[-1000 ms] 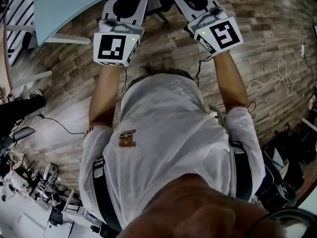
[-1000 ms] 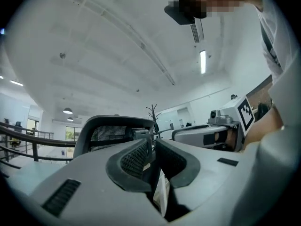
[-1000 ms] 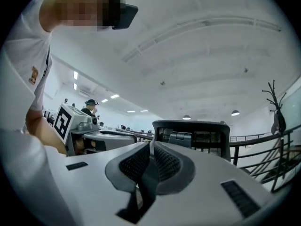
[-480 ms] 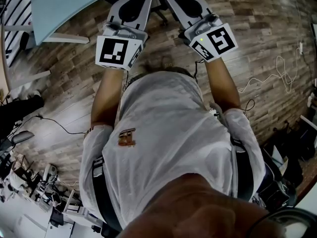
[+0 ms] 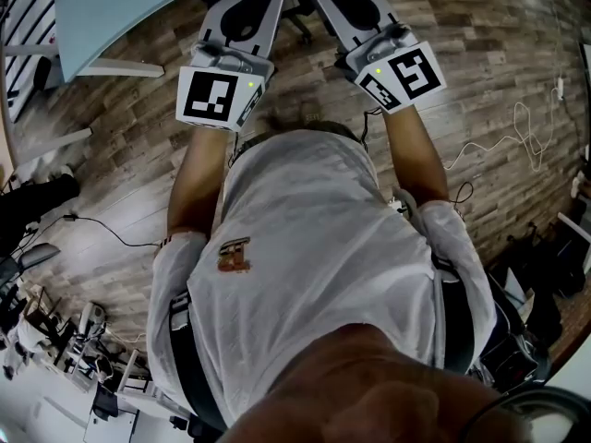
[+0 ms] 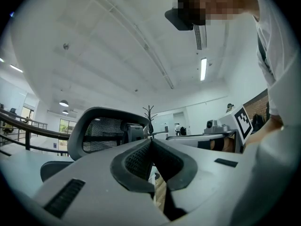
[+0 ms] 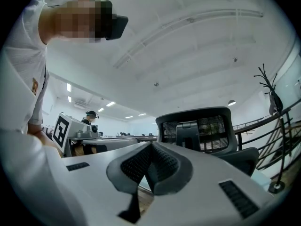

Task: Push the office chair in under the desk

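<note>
Open-plan office, mesh-back office chair (image 7: 215,127), pale desk (image 5: 102,12), ceiling strip lights (image 6: 203,68), wood-plank floor (image 5: 489,72).

Bright, even light falls from strip lamps (image 6: 203,68) on the white ceiling (image 6: 108,46). Both gripper views have black corners and bowed edges; the office chair (image 7: 207,131) is sharp there. In the head view the wood floor (image 5: 489,81) curves outward, shadows are soft, and the bottom edge is blurred.

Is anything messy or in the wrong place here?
The chair stands out on the floor, not tucked under the desk. Loose cables snake across the floor on the right.
</note>
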The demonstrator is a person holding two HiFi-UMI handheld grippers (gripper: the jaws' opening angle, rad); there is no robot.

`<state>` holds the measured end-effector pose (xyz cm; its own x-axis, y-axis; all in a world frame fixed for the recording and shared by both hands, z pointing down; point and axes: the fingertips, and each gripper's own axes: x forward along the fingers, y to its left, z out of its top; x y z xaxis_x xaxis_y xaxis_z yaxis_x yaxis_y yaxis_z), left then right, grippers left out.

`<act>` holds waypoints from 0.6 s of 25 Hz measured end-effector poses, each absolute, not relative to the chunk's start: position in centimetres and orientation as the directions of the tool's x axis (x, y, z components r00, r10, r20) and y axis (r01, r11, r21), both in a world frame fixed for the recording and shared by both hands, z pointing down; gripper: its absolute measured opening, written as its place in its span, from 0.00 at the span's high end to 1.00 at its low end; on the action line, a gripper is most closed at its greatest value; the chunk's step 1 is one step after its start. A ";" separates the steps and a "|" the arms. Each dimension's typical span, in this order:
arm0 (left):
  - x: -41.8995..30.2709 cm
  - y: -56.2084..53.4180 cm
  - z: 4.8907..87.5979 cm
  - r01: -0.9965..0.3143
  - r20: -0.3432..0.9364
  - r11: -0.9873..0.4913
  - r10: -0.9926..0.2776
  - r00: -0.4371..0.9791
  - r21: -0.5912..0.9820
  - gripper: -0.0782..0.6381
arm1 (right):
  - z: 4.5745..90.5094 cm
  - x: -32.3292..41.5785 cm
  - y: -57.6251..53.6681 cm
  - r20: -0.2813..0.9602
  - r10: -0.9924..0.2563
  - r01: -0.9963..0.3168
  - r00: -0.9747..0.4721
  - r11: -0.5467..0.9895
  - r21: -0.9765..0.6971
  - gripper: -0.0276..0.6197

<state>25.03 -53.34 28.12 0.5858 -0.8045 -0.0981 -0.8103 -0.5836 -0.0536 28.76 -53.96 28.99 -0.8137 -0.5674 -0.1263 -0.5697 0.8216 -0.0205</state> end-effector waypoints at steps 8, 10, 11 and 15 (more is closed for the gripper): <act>25.3 -53.2 27.9 -0.805 -0.098 -0.590 -0.799 0.593 -0.066 0.86 | 28.8 28.9 -53.7 -0.129 -0.561 -0.564 -0.818 0.826 -0.016 0.90; 25.4 -53.2 27.8 -0.804 -0.097 -0.590 -0.798 0.594 -0.068 0.86 | 28.8 28.9 -53.8 -0.129 -0.560 -0.562 -0.819 0.827 -0.017 0.90; 25.4 -53.3 27.8 -0.804 -0.097 -0.591 -0.798 0.595 -0.069 0.86 | 28.8 28.9 -53.8 -0.130 -0.559 -0.561 -0.819 0.827 -0.016 0.90; 25.4 -53.1 27.7 -0.803 -0.096 -0.591 -0.797 0.596 -0.073 0.86 | 28.7 28.9 -53.6 -0.127 -0.555 -0.558 -0.822 0.830 -0.012 0.90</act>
